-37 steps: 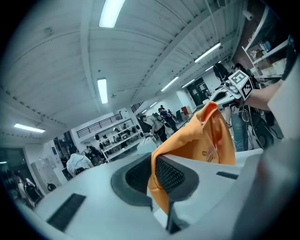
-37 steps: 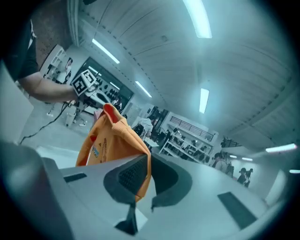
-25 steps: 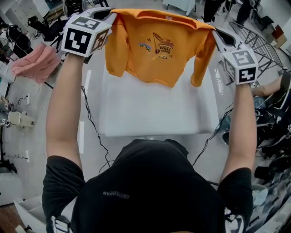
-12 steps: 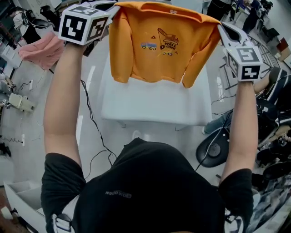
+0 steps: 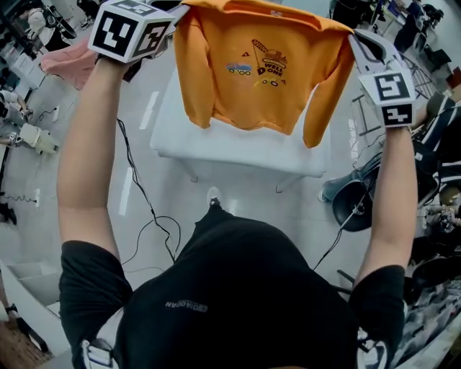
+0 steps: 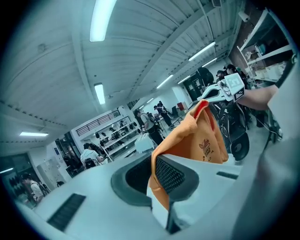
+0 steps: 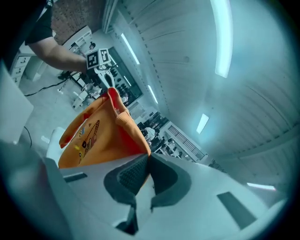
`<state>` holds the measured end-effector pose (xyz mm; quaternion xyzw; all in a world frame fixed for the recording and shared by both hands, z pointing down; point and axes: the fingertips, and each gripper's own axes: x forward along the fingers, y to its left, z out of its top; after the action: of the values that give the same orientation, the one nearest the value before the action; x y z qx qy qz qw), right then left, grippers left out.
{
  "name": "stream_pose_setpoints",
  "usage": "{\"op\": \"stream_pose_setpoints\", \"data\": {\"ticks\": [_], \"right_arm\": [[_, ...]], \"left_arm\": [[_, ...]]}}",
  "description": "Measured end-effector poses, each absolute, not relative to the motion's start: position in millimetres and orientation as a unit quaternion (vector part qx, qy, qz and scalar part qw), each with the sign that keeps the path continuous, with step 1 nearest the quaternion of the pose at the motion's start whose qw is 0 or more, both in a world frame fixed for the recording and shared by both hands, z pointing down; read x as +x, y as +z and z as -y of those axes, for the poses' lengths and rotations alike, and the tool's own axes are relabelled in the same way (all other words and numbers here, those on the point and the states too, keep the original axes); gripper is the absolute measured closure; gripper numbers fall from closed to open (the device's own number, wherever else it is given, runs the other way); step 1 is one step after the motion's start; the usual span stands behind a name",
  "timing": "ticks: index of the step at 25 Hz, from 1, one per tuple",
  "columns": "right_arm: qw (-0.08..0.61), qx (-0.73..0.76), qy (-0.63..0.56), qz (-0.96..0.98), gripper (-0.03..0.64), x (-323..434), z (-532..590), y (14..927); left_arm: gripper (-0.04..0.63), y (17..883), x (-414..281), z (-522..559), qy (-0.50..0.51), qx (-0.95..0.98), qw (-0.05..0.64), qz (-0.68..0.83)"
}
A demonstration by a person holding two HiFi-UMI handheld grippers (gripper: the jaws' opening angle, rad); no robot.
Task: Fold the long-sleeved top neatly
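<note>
The left gripper point(image 6: 155, 174) and right gripper point(image 7: 146, 169) each clamp a shoulder of the orange long-sleeved top point(image 5: 252, 86), which hangs spread above the white counter point(image 5: 238, 153).

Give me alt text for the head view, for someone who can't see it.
An orange long-sleeved top hangs in the air above a white table, sleeves dangling, its shoulders pinched by the left claw and the right claw.

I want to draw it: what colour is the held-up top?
The top is orange, with a small picture on its chest; clearest in the head view.
</note>
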<state>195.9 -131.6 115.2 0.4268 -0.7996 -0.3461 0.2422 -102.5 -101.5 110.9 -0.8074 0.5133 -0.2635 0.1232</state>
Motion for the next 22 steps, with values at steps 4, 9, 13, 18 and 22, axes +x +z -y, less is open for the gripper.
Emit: {"op": "stream_pose_setpoints", "data": {"ticks": [4,9,13,18,22], "right_arm": [[0.216,0.43,-0.328,0.813,0.6,204.3,112.7,109.5],[0.205,0.426,-0.31,0.825,0.6,221.7,88.7,118.3],[0.194,0.415,-0.282,0.843,0.6,226.6,72.1,132.2],[0.178,0.403,-0.258,0.86,0.6,229.8,38.9,143.0],[0.167,0.388,-0.253,0.871,0.6,231.5,15.5,143.4]], "left_arm": [[0.574,97.2,-89.4,80.5,-0.23,-0.816,0.121,-0.517],[0.574,116.5,-72.3,55.1,-0.228,-0.821,0.106,-0.513],[0.574,140.2,-66.8,38.3,-0.225,-0.828,0.079,-0.508],[0.574,148.3,-59.7,3.0,-0.212,-0.835,0.072,-0.503],[0.574,148.8,-57.3,-20.0,-0.202,-0.84,0.071,-0.498]]}}
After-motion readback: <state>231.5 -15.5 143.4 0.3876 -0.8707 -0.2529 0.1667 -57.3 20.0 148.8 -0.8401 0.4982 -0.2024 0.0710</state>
